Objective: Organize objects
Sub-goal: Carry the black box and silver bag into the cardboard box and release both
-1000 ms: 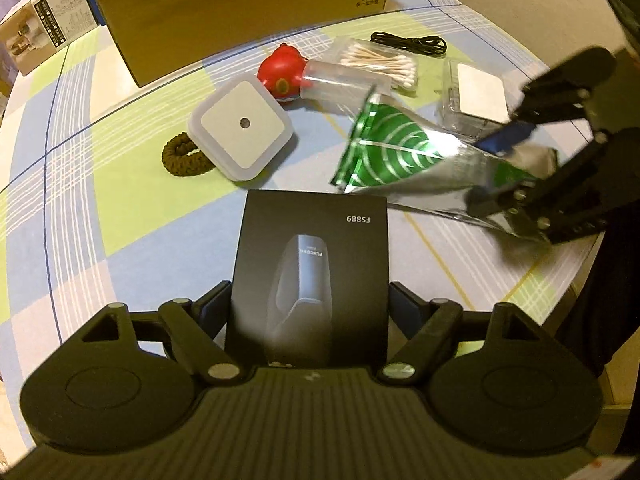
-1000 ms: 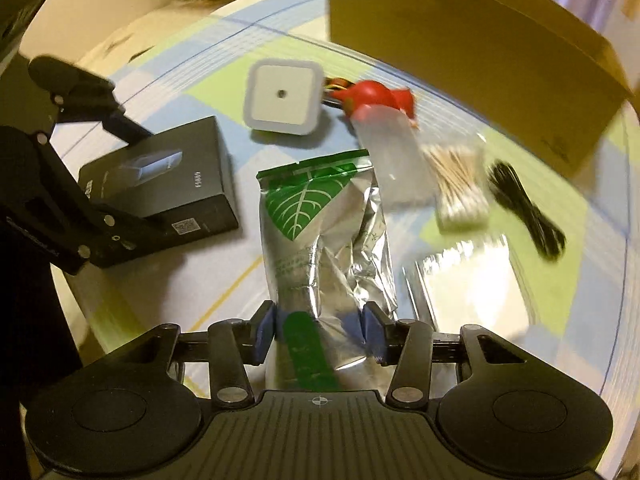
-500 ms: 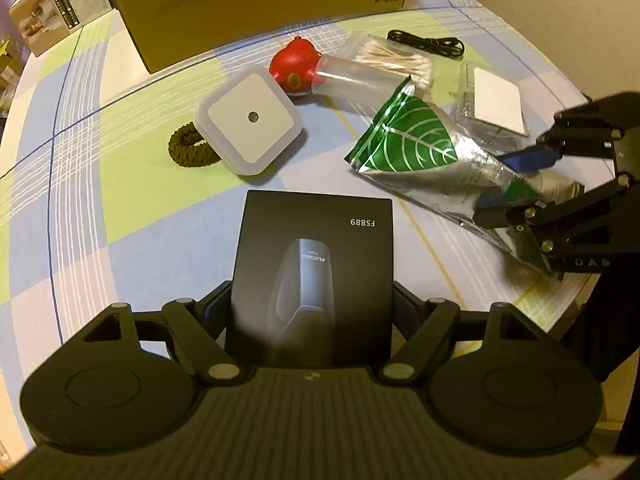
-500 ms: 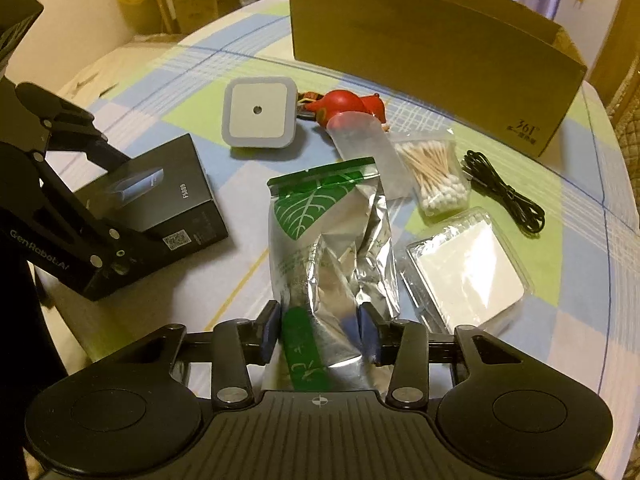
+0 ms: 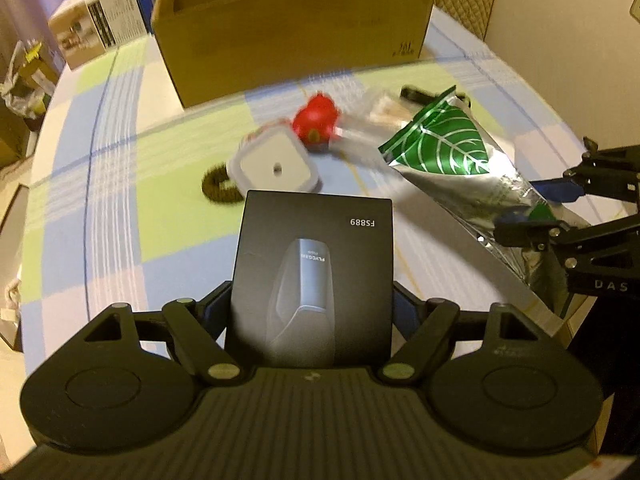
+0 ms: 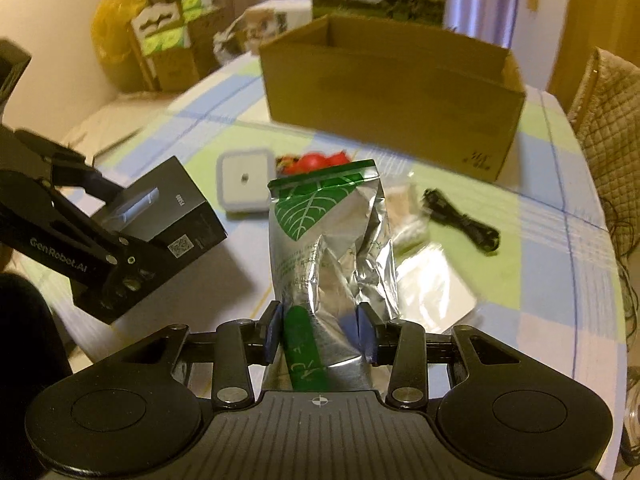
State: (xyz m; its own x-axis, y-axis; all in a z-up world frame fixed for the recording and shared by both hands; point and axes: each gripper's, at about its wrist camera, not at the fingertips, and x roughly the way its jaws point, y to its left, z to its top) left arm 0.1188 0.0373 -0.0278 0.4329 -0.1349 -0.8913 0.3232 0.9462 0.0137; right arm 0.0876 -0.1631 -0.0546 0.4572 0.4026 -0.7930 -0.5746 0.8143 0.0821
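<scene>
My left gripper (image 5: 312,308) is shut on a black product box (image 5: 316,264) marked FS889 and holds it above the table; from the right wrist view this black box (image 6: 168,208) hangs at the left. My right gripper (image 6: 320,334) is shut on the bottom of a silver pouch (image 6: 336,240) with a green leaf print, held clear of the table; the left wrist view has the pouch (image 5: 460,160) at the right. An open cardboard box (image 5: 288,28) stands at the back of the table, also seen as the cardboard box (image 6: 392,100) ahead of the pouch.
On the checked tablecloth (image 5: 100,200) lie a white square device (image 5: 276,166), a red toy (image 5: 316,122), a dark braided ring (image 5: 218,190), a cotton swab bag (image 6: 408,212), a black cable (image 6: 464,220) and a clear flat pack (image 6: 436,284). Cartons (image 6: 172,52) stand beyond the table.
Both grippers have lifted their loads off the table and tilted up toward the cardboard box. The black box and the pouch now hang in the air.
</scene>
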